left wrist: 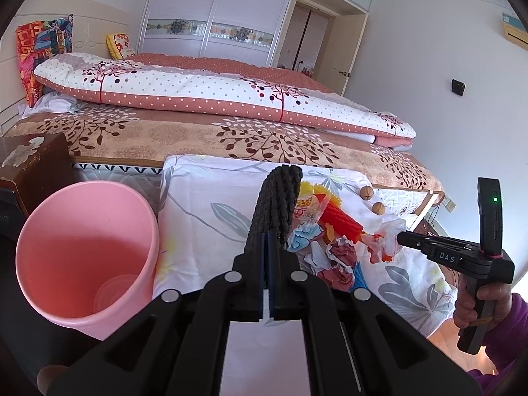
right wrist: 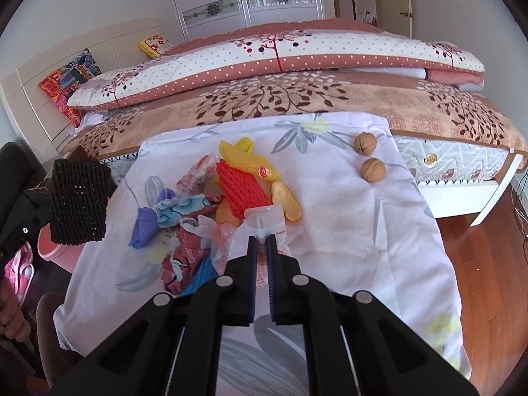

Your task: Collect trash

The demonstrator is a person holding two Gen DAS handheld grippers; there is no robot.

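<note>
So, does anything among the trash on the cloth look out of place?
Yes: two whole brown walnuts lie apart from the wrapper pile on the floral white cloth. They look intact, not like trash.

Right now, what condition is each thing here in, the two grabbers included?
Left gripper: shut on black foam net, lifted.
Right gripper: shut on clear plastic wrapper.
Pink bin: upright, open, a clear cup inside.
Red foam net: lying in the trash pile.
Two walnuts: whole, apart from the pile.
Wardrobe doors: closed.
</note>
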